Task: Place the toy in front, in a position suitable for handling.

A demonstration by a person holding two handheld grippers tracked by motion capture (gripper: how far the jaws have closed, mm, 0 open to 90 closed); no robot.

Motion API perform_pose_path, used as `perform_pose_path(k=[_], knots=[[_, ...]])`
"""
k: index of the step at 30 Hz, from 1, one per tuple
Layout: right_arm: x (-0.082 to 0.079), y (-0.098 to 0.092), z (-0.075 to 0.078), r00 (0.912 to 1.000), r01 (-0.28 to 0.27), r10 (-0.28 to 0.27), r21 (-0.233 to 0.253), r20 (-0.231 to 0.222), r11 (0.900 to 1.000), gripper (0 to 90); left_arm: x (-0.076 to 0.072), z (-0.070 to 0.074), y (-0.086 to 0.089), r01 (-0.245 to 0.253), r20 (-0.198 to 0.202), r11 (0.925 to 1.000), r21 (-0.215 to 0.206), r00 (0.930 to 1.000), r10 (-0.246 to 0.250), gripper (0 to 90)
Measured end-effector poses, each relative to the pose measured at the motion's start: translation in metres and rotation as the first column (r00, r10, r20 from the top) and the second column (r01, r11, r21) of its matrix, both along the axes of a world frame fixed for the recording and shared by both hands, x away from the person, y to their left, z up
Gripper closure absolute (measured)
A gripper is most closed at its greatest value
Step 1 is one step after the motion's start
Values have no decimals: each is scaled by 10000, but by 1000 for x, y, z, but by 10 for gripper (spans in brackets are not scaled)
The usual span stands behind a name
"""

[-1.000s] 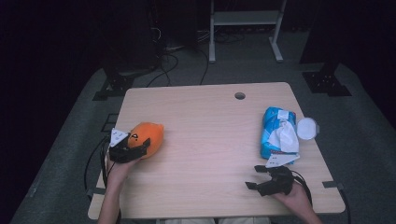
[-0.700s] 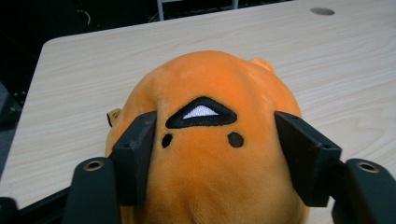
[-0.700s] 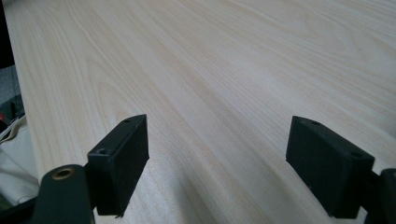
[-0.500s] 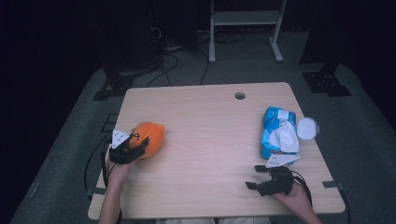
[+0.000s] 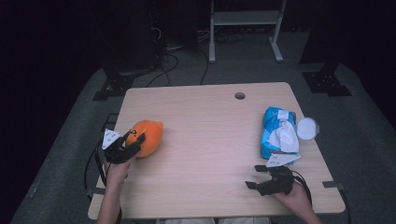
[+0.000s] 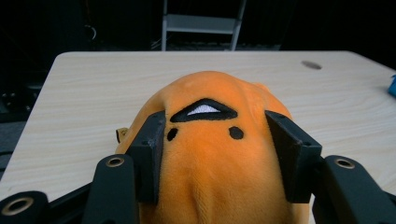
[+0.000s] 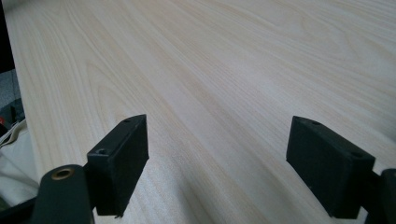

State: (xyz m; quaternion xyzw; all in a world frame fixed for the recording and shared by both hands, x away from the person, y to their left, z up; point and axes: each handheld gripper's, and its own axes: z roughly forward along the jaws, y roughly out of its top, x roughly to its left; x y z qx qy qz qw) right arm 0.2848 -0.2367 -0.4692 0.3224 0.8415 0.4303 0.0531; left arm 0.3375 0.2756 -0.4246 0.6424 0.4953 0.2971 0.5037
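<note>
table [image 5: 205,140]: nothing shifted in the last second | orange plush toy [image 6: 210,154]: unmoved, squeezed between the left gripper [image 6: 217,149] jaws, resting on the wood – grip looks set, lift likely next | right gripper [image 7: 229,163]: jaws wide, bare wood between them

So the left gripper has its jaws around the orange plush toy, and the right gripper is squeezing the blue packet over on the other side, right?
Not quite. The left gripper does have its jaws around the orange plush toy. But the right gripper holds nothing: the right gripper view shows its jaws wide apart over bare table, and the high view shows the blue packet lying apart from it.
</note>
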Motion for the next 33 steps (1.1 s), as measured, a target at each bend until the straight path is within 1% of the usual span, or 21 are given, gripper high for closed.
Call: perform_pose_path(k=[5,7,8,9,12,13,14,15,17,20,23,24,25,26,27,28,29,30,31,33], knots=[[0,0,0,10000,13,-13,-16,-9,10000,198,-4,10,-7,295,285,9992,-264,9992,-288,448],[0,-1,0,10000,37,-37,4,4,10000,198,-6,14,-12,505,432,9983,-280,9979,-493,448],[1,-1,0,10000,47,-47,-6,26,10000,198,-8,19,-18,731,554,9970,-263,9959,-716,448],[1,-1,0,10000,47,-47,-6,26,10000,198,-8,19,-18,731,554,9970,-263,9959,-716,448],[1,-2,1,10000,66,-66,6,31,10000,198,-10,24,-26,1157,708,9929,-292,9910,-1134,447],[1,-2,1,10000,66,-66,6,31,10000,198,-11,25,-29,1345,730,9905,-284,9885,-1322,447],[1,-2,1,10000,56,-56,-7,44,10000,198,-12,26,-36,1553,753,9876,-232,9853,-1532,447],[1,-2,1,10000,56,-56,-7,44,10000,198,-12,26,-36,1553,753,9876,-232,9853,-1532,447],[1,-2,1,10000,56,-56,-14,48,10000,198,-12,27,-43,1769,757,9842,-114,9816,-1755,447],[1,-3,1,10000,58,-58,-6,44,10000,198,-14,28,-53,2109,786,9774,-160,9748,-2090,447],[1,-3,1,10000,70,-70,-29,42,10000,198,-16,30,-63,2404,800,9707,-62,9677,-2391,447],[1,-3,1,10000,73,-73,-26,45,10000,198,-18,31,-70,2594,845,9658,-26,9624,-2583,447],[1,-3,1,10000,73,-73,-26,45,10000,198,-18,31,-70,2594,845,9658,-26,9624,-2583,447],[1,-3,1,9999,79,-79,-34,64,10000,198,-19,32,-73,2695,844,9630,-9,9596,-2684,447],[1,-3,1,9999,81,-81,-40,76,10000,198,-20,32,-80,2896,879,9572,20,9534,-2886,446],[1,-3,1,9999,81,-81,-40,76,10000,198,-20,32,-80,2896,879,9572,20,9534,-2886,446],[1,-3,1,9999,85,-84,-51,77,10000,198,-21,32,-84,2951,894,9555,70,9515,-2945,446],[1,-4,1,9999,109,-108,-59,75,9999,199,-23,31,-93,3157,873,9487,190,9447,-3161,446],[1,-4,1,9999,112,-111,-56,72,9999,198,-23,31,-93,3157,873,9487,190,9447,-3161,445],[1,-4,1,9999,120,-119,-57,60,9999,199,-24,30,-101,3396,816,9402,242,9367,-3405,445]])
